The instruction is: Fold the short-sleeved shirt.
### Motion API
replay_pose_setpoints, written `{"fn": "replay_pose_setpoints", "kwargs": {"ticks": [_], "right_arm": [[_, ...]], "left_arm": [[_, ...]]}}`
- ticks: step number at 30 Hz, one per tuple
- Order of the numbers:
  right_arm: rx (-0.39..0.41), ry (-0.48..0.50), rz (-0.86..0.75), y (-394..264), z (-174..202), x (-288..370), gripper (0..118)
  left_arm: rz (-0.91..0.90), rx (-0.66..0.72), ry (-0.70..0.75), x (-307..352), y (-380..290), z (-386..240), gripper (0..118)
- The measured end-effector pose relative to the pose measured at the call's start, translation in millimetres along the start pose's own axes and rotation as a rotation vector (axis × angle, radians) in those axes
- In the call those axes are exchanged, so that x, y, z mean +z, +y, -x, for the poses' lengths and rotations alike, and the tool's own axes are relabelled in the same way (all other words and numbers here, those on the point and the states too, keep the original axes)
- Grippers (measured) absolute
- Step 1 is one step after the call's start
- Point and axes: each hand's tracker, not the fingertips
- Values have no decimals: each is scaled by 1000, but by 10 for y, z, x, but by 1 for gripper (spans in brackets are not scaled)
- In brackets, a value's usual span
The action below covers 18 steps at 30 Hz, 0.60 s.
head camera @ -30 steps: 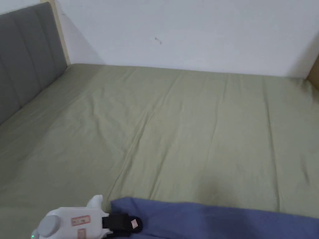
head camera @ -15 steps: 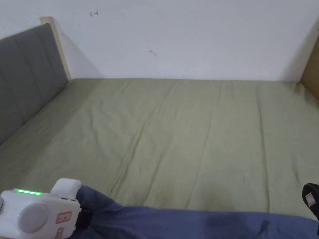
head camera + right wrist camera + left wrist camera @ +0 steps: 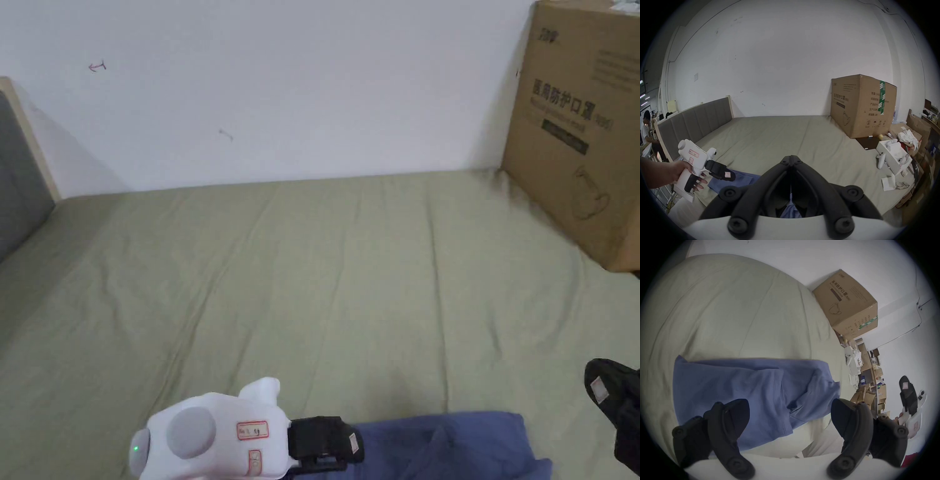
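Left claw (image 3: 789, 415) gapes wide above the blue shirt (image 3: 740, 386); right claw (image 3: 791, 158) closed, pinching blue cloth.

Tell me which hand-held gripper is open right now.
The left hand-held gripper: its jaws stand wide apart above the blue shirt. The right hand-held gripper has its jaws closed together.

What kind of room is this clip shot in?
Likely a bedroom doubling as storage or workspace: a bed with an upholstered grey headboard, a big cardboard box on it, and cluttered cartons alongside.
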Motion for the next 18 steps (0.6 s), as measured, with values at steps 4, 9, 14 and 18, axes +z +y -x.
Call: {"fn": "replay_pose_setpoints", "kwargs": {"ticks": [4,9,14,18], "right_arm": [[-19,-13,9,-83,-75,3,0],[-53,-5,31,-178,-113,-125,0],[-73,24,43,-197,-61,-158,0],[-48,26,60,-211,-27,-140,0]], "left_arm": [[-92,-27,122,419,18,91,111],[-175,-143,325,717,-82,167,0],[-18,-187,233,320,-377,58,0],[110,-301,207,-258,-446,-240,0]]}}
